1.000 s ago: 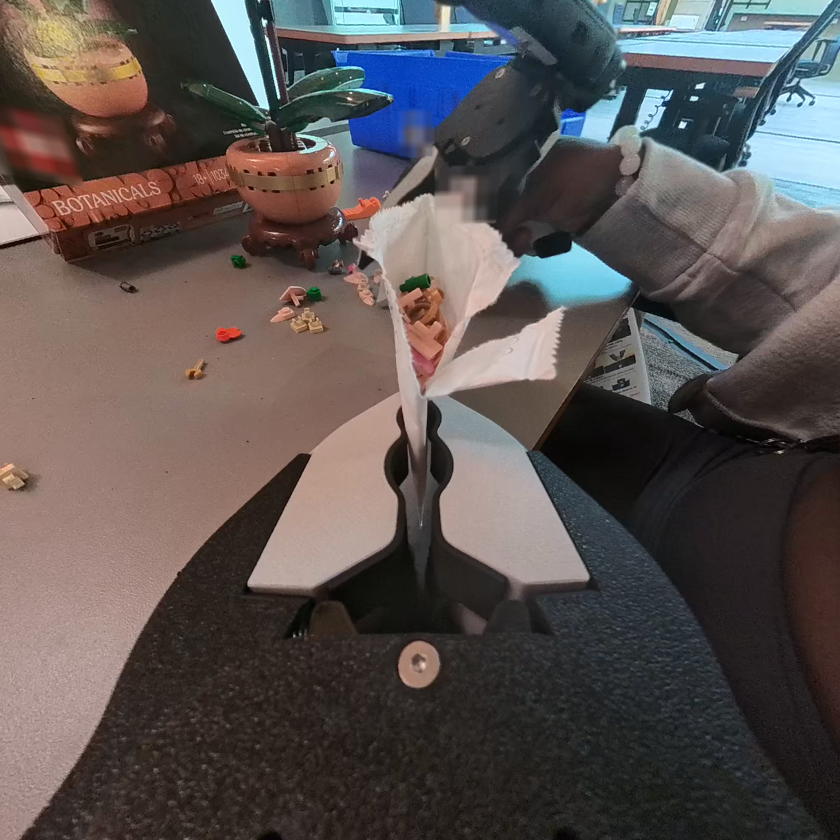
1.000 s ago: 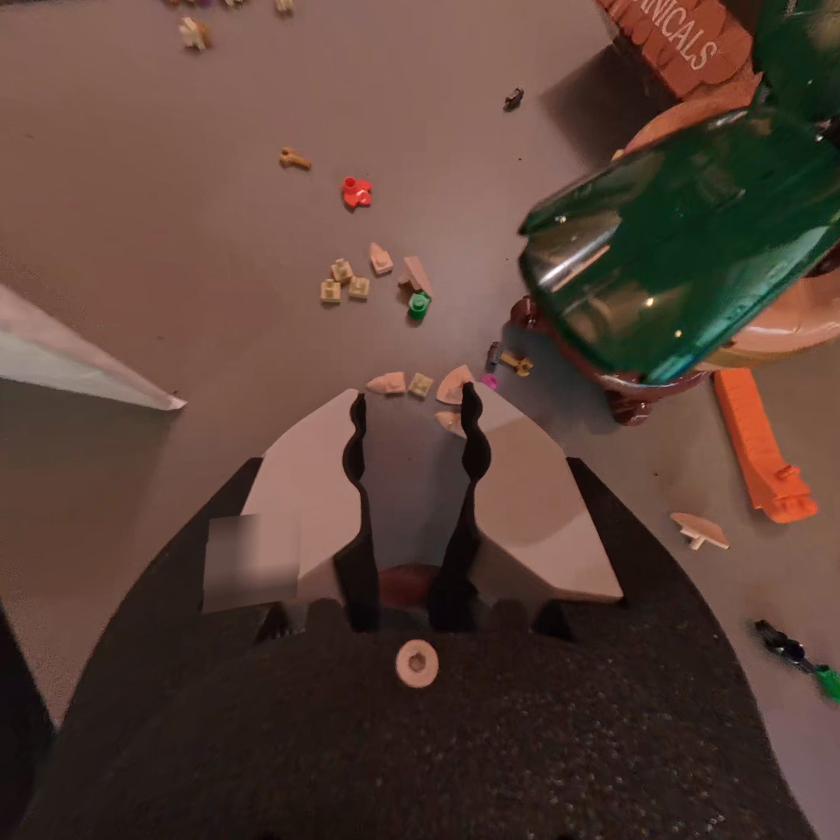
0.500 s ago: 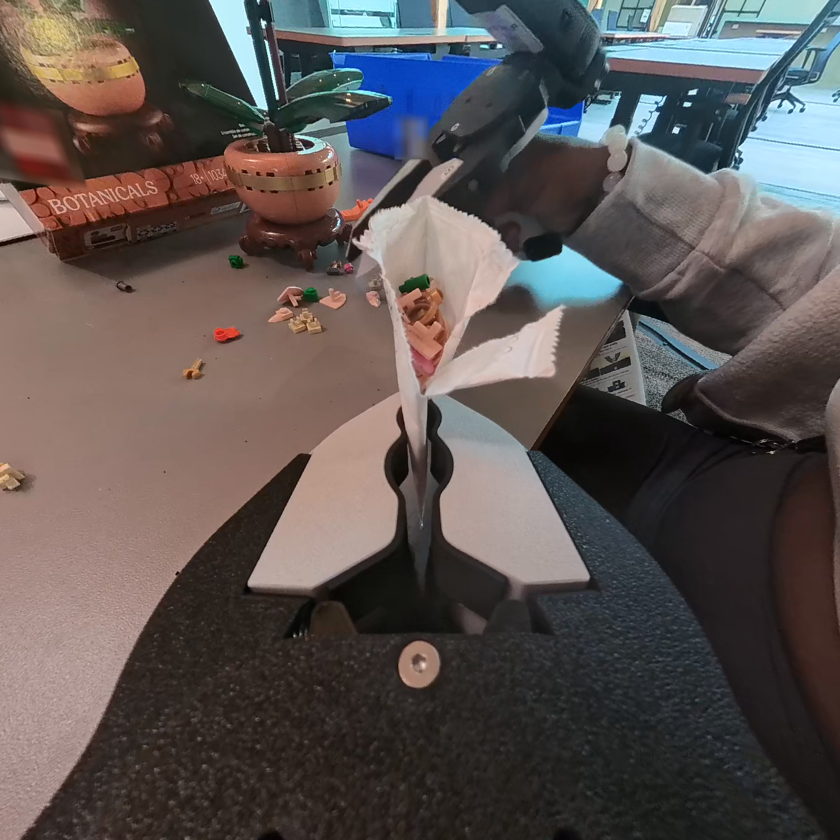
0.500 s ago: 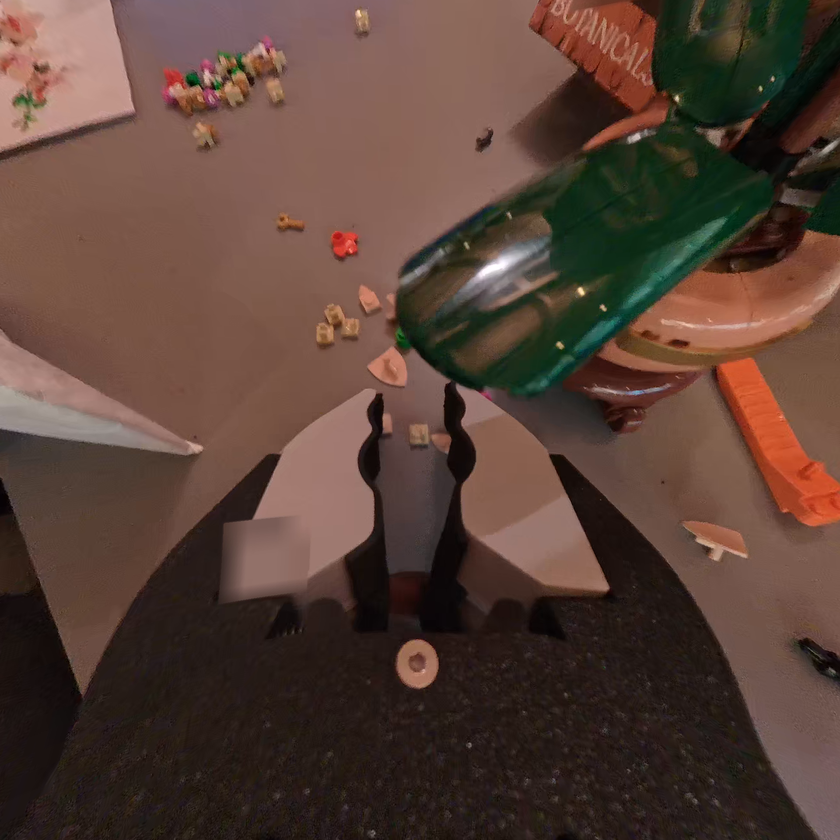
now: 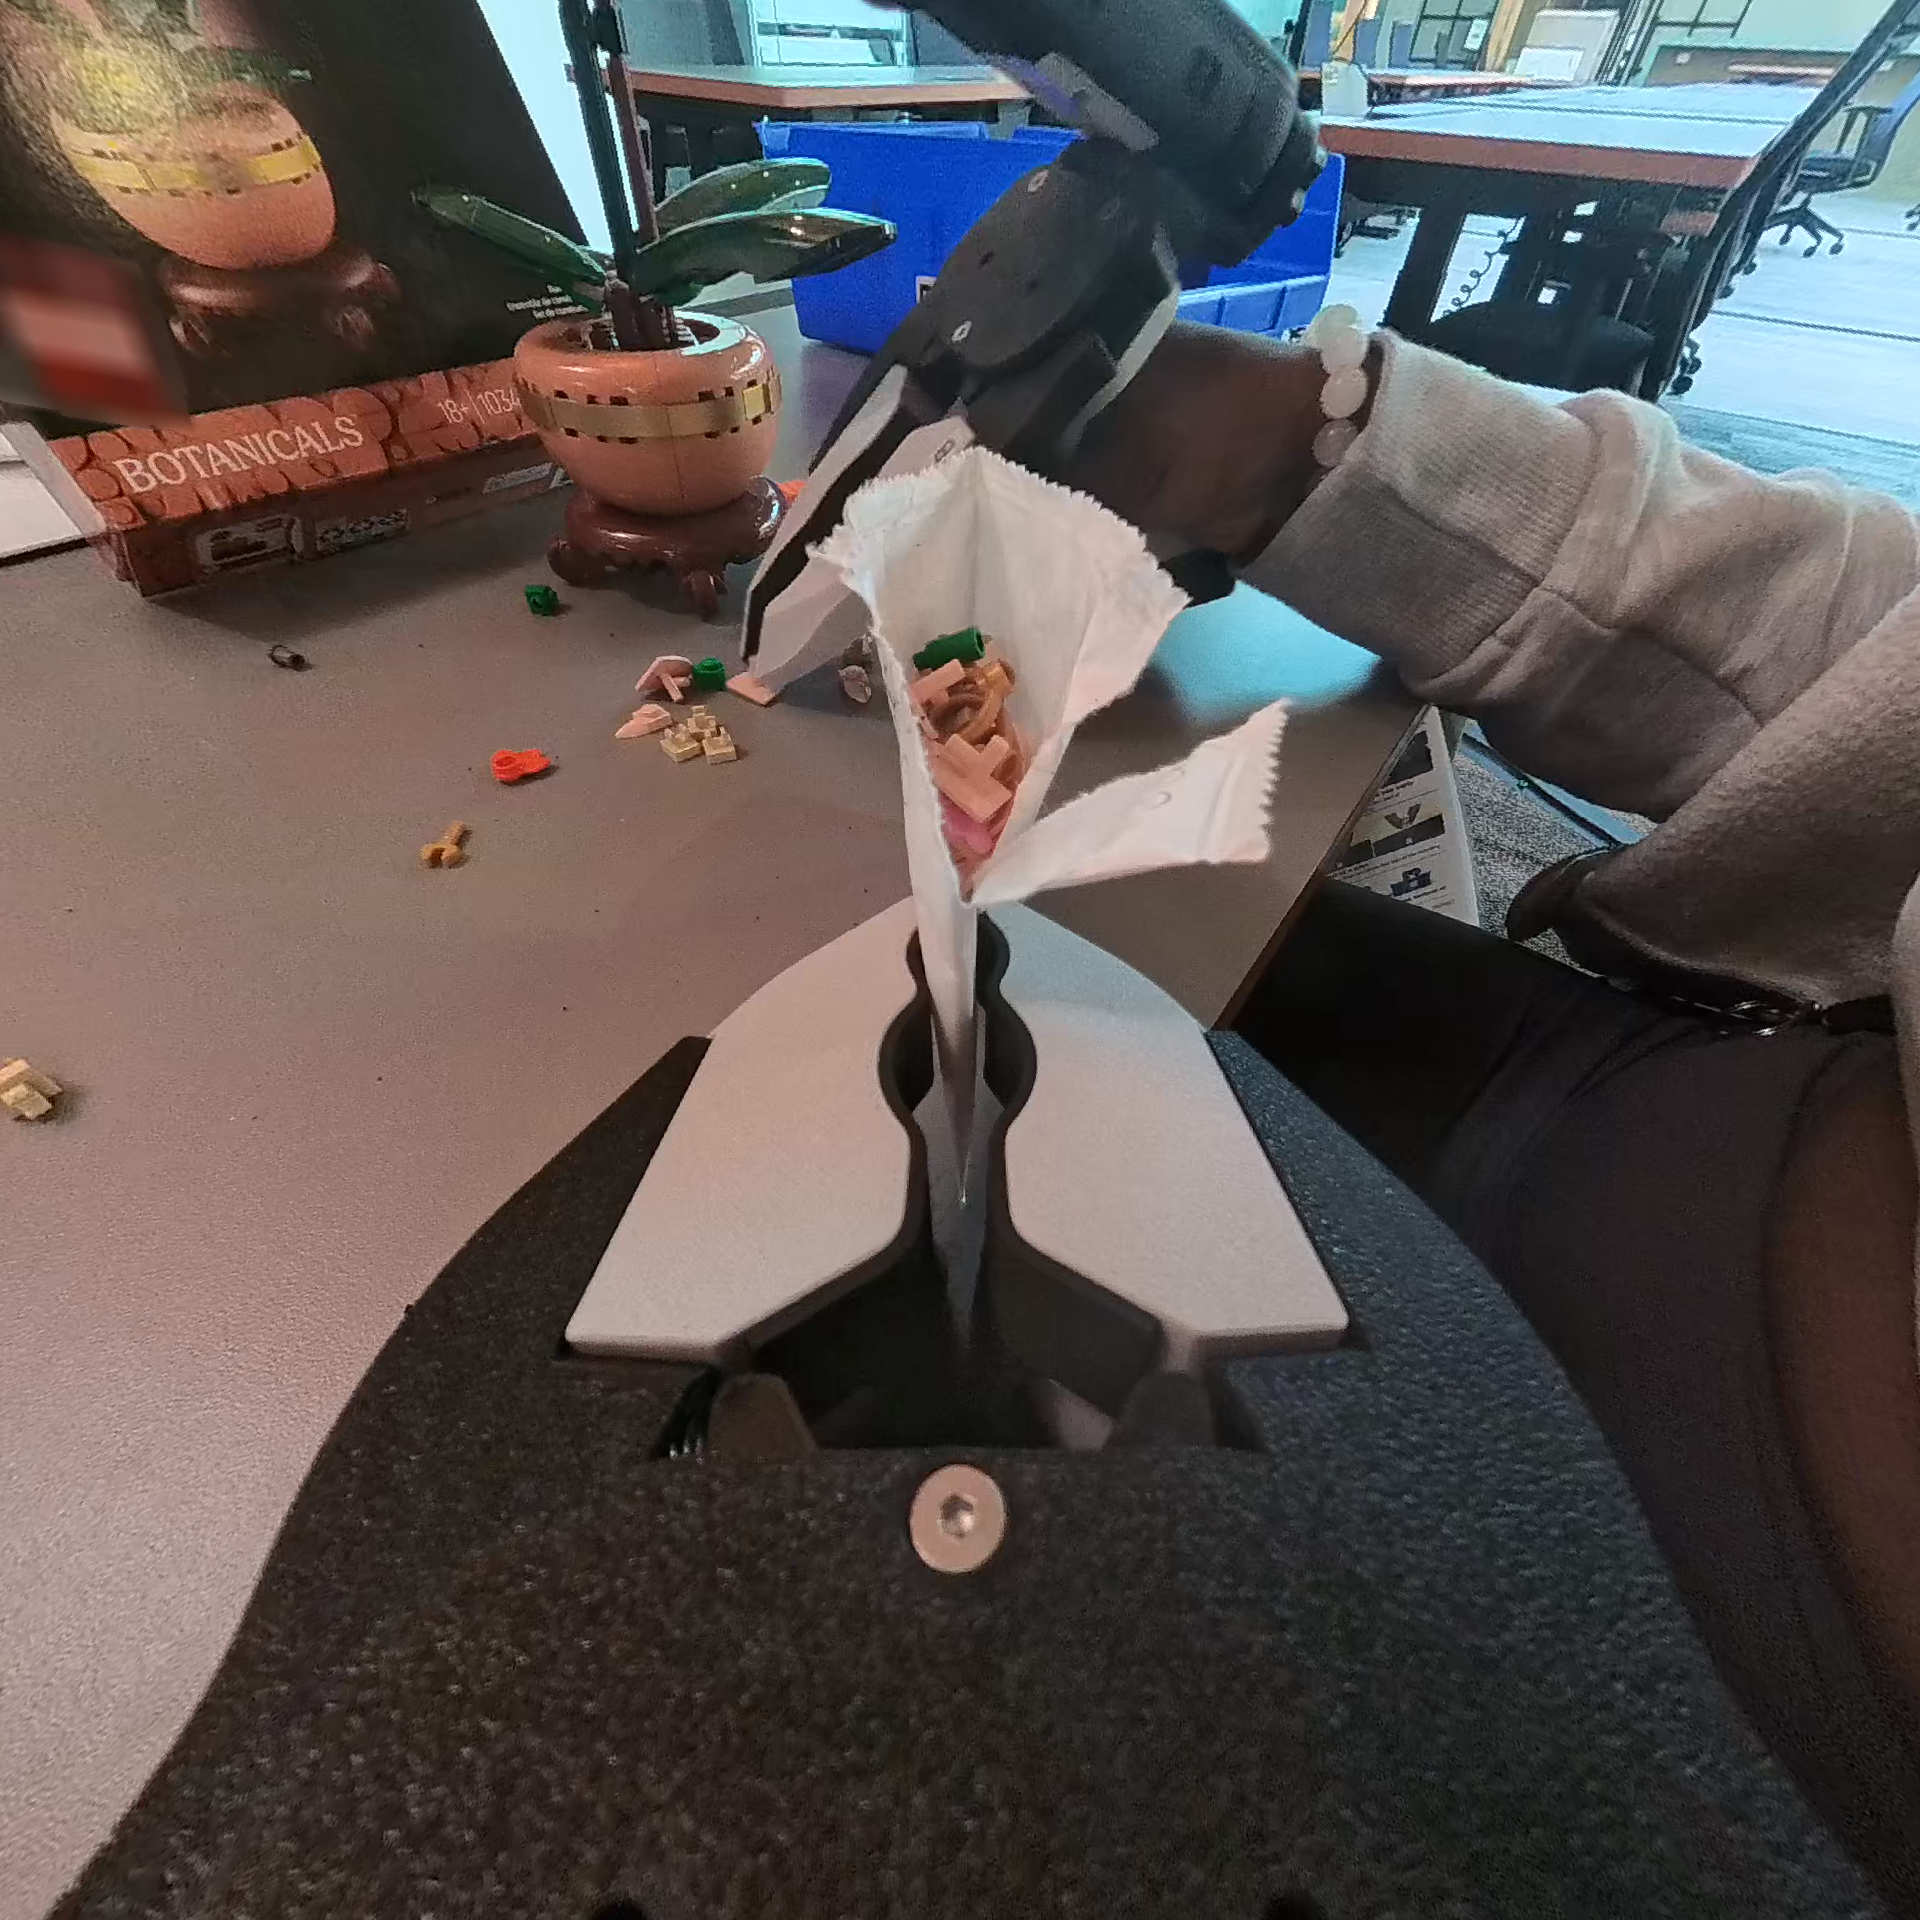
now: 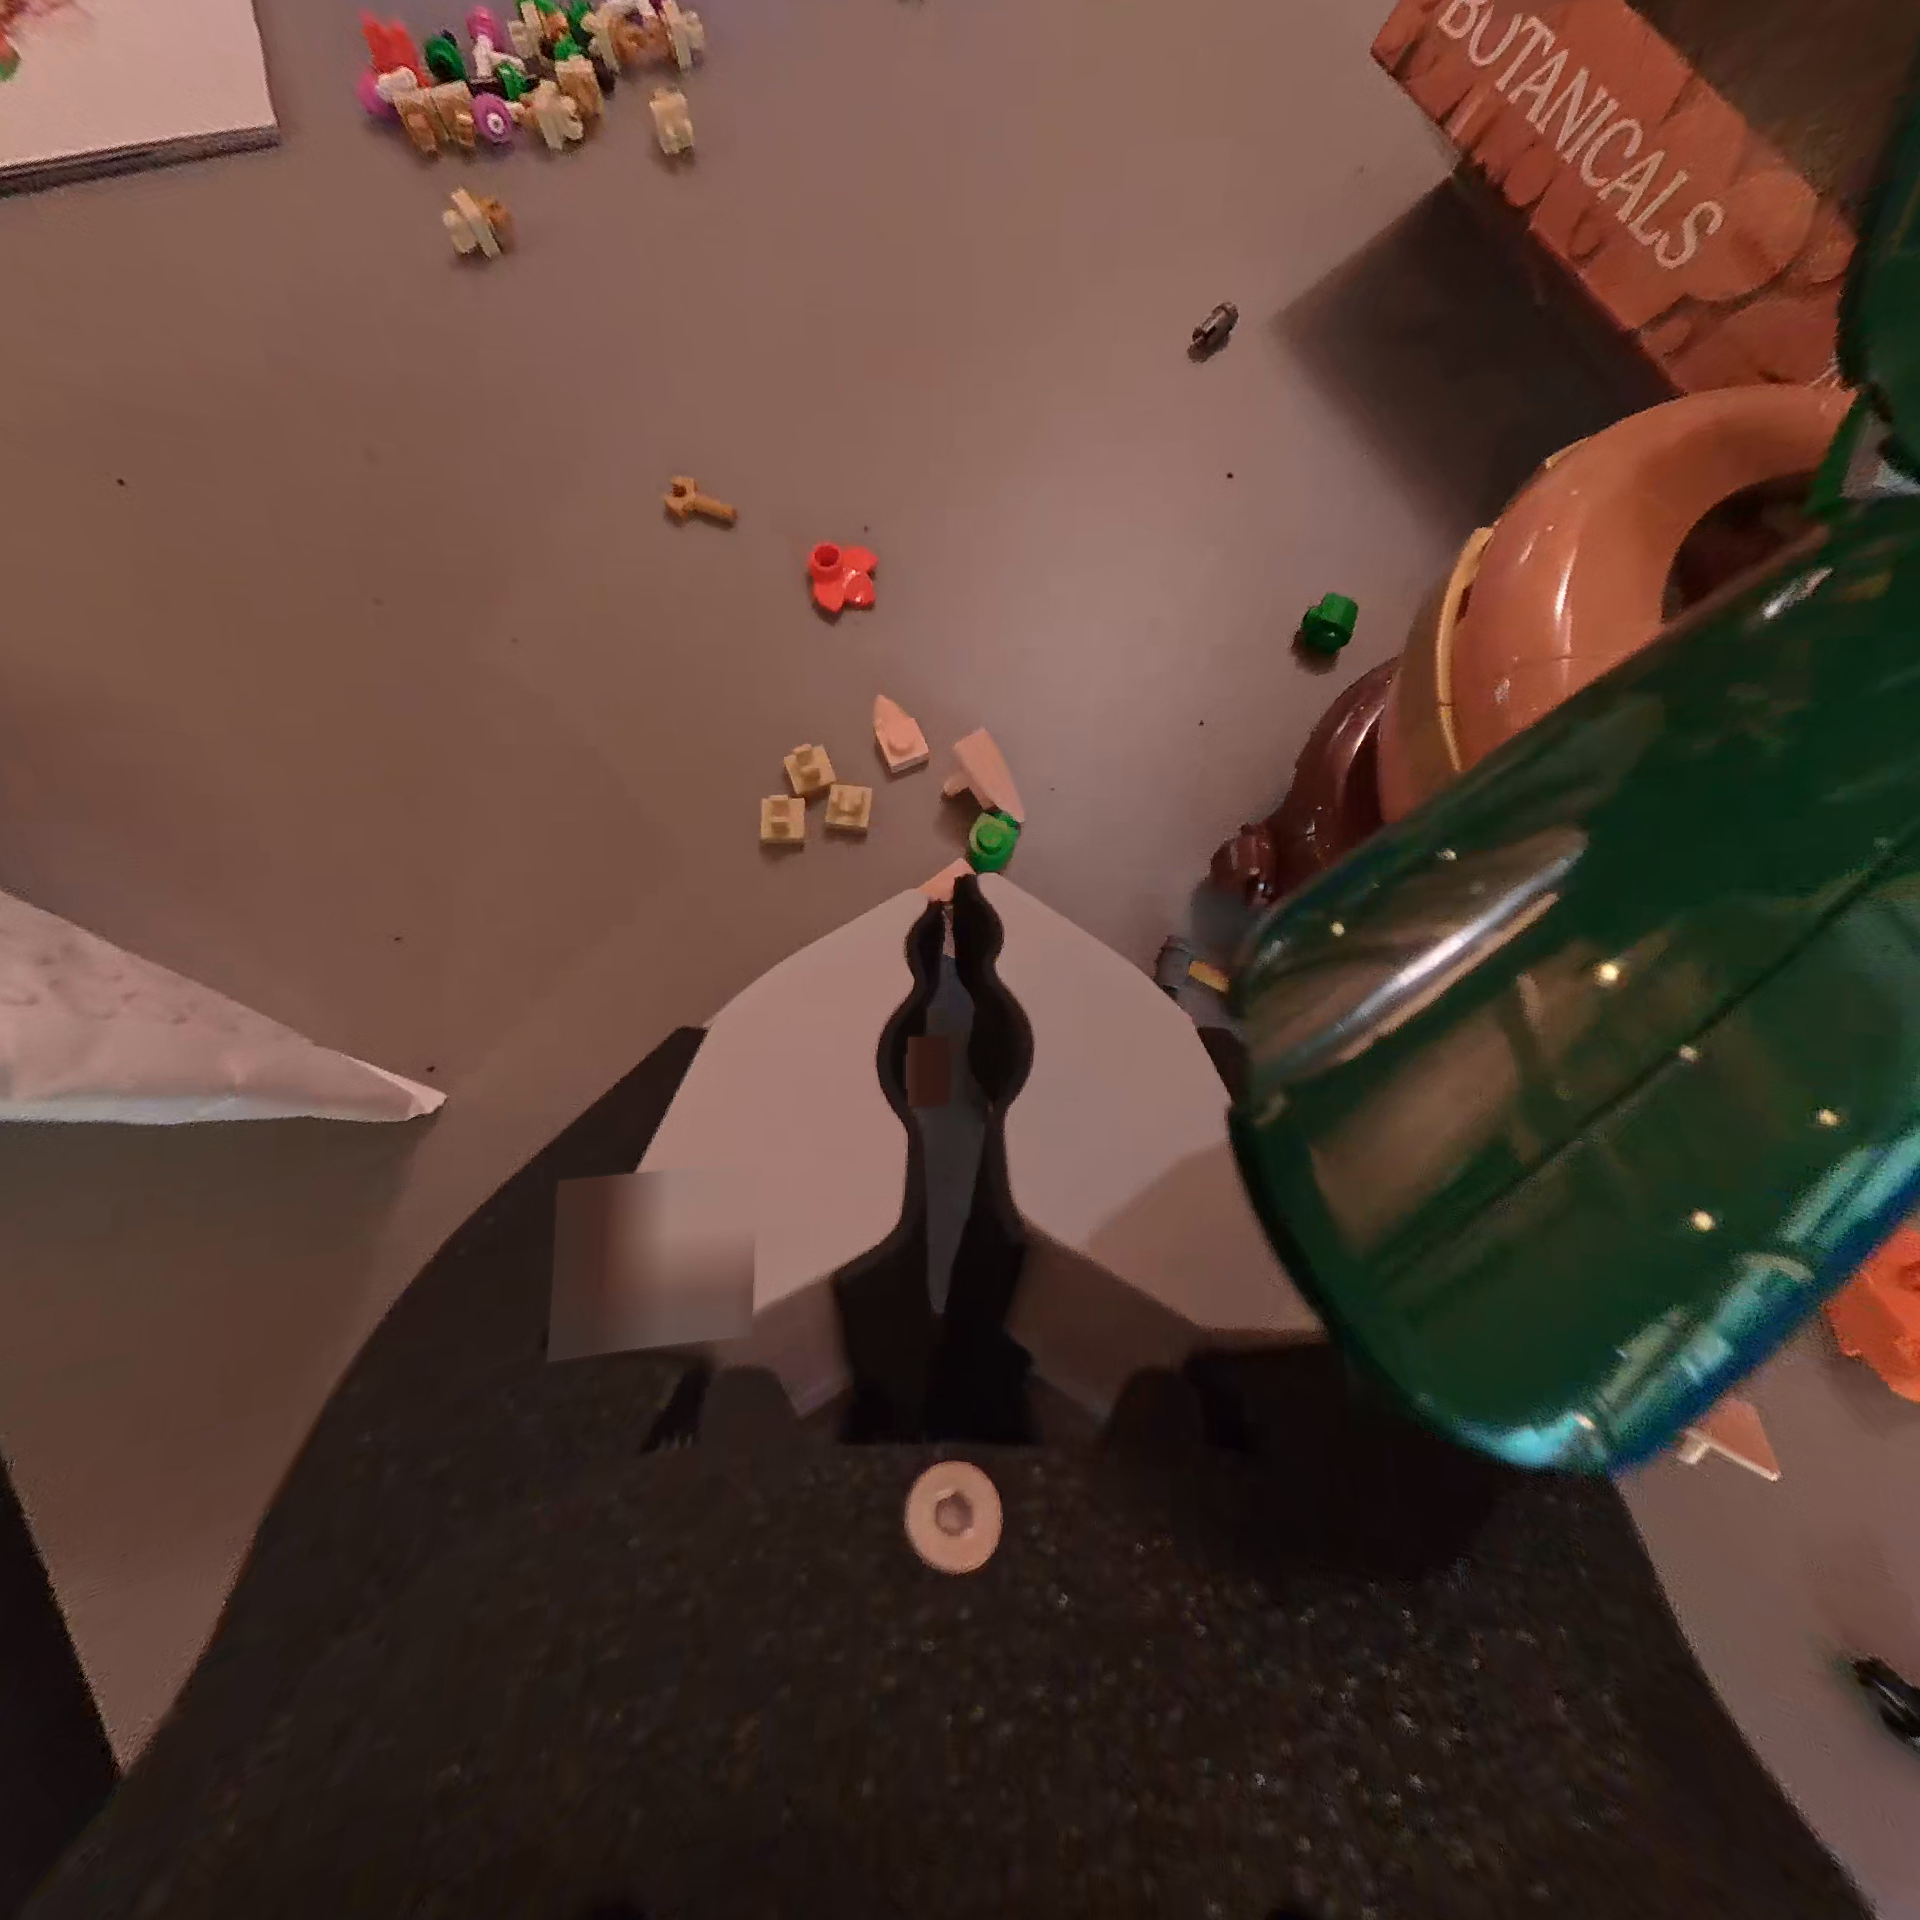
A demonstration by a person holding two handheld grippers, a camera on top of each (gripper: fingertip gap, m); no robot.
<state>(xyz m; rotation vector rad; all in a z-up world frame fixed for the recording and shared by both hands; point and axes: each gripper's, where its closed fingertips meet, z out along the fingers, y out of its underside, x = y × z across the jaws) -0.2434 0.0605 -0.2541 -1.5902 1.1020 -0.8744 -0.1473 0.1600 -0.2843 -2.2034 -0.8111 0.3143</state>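
My left gripper (image 5: 961, 935) is shut on the lower fold of a white paper bag (image 5: 1039, 582) and holds it upright above the grey table (image 5: 260, 935). The bag's mouth is open and shows tan, pink and green bricks (image 5: 966, 727) inside. My right gripper (image 6: 954, 894) is shut with its tips down on the table, pinching a small pale pink piece (image 6: 940, 883). A green stud (image 6: 992, 836) and more pink pieces (image 6: 982, 774) lie just beyond it. In the left wrist view the right gripper (image 5: 764, 649) sits behind the bag, beside the brick flower pot (image 5: 644, 416).
A green leaf (image 6: 1558, 1039) of the potted model hangs over the right gripper's right side. Three tan bricks (image 6: 816, 800), a red flower piece (image 6: 842, 577), a pile of parts (image 6: 520, 73), the set's box (image 5: 291, 457), an orange tool (image 6: 1881, 1320) and a blue bin (image 5: 914, 229) are around. The table edge (image 5: 1320, 862) is at the person's lap. Left tips to right tips: about 15 centimetres. Measured from the fingertips, the brick flower pot (image 5: 644, 416) is 8 centimetres or so from the right gripper and 20 centimetres from the left.
My right gripper has moved forward and down to the pink pieces and closed from open to shut on one. My left gripper and the bag have stayed still.
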